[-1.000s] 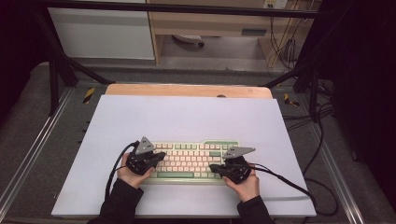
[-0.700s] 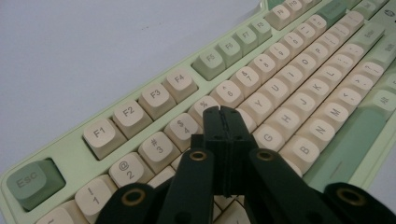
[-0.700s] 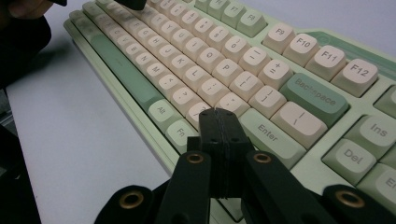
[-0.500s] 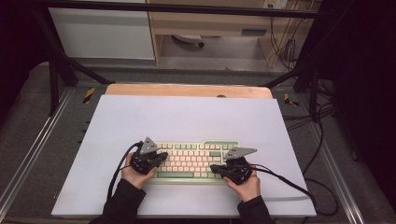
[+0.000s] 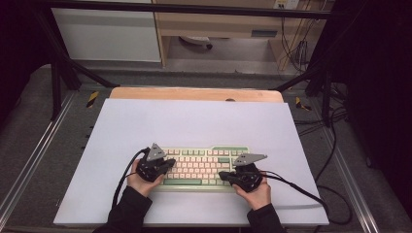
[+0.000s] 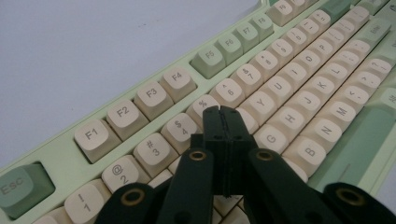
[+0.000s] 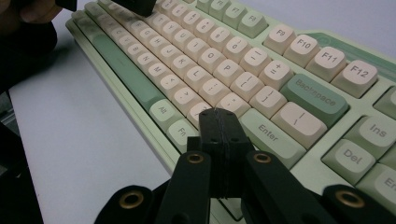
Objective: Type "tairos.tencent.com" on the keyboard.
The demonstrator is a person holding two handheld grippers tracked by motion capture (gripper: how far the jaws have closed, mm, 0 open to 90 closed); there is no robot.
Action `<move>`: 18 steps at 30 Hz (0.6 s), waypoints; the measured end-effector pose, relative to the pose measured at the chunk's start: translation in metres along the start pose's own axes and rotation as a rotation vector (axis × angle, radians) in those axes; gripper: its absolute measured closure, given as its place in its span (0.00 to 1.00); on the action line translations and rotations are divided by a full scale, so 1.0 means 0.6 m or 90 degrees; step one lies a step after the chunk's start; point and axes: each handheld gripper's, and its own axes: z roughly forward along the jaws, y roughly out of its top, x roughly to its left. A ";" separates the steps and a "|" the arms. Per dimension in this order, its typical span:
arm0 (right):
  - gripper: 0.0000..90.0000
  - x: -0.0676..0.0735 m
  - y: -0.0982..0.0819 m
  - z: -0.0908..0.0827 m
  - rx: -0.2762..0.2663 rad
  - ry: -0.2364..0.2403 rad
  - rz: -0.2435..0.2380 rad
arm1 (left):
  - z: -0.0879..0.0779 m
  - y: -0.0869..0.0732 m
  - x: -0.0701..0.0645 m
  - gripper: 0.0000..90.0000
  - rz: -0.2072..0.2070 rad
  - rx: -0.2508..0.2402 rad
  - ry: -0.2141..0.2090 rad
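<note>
- The keyboard (image 5: 204,166), pale green with cream keys, lies flat near the front edge of the white surface (image 5: 194,121), its long side running left to right, just in front of the person, so both hands reach it without stretching.
- The left tool (image 5: 167,165) hangs over the keyboard's left end. In the left gripper view its jaws are pressed together with nothing between them, and the joined tip (image 6: 221,114) sits above the keys around 5 and T. Closed like this, the two jaws make one narrow point, which suits pressing a single key.
- The right tool (image 5: 222,175) hovers at the keyboard's right end, jaws likewise fully closed and empty. In the right gripper view its tip (image 7: 218,116) lies just before the Enter key (image 7: 270,135), near the bottom row.
- Whether either tip actually touches a key cannot be told.
- Each hand (image 5: 141,180) grips its tool from the near side, wrists low, much as in typing; this looks like key-pressing work.
- Cables (image 5: 301,191) trail off to the sides, clear of the keys.
</note>
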 end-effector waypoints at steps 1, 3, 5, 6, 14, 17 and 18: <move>1.00 0.000 0.000 0.000 0.000 0.000 -0.001 | 0.001 -0.001 0.000 1.00 0.000 0.004 0.000; 1.00 0.000 0.000 -0.001 0.000 0.000 -0.001 | 0.002 -0.001 0.000 1.00 -0.001 0.003 -0.002; 1.00 0.000 0.001 -0.002 0.000 0.000 0.003 | 0.001 -0.001 0.000 1.00 0.000 0.003 -0.002; 1.00 0.000 0.001 -0.002 -0.002 0.000 0.001 | 0.000 -0.001 0.000 1.00 -0.001 0.002 -0.002; 1.00 0.000 0.002 -0.006 -0.003 -0.001 0.000 | -0.015 0.000 -0.003 1.00 0.003 -0.008 -0.008; 1.00 0.000 0.002 -0.007 -0.007 -0.001 0.000 | -0.020 -0.001 -0.003 1.00 0.004 -0.011 -0.009; 1.00 0.000 0.003 -0.007 -0.008 -0.002 0.001 | -0.023 -0.001 -0.003 1.00 0.004 -0.012 -0.010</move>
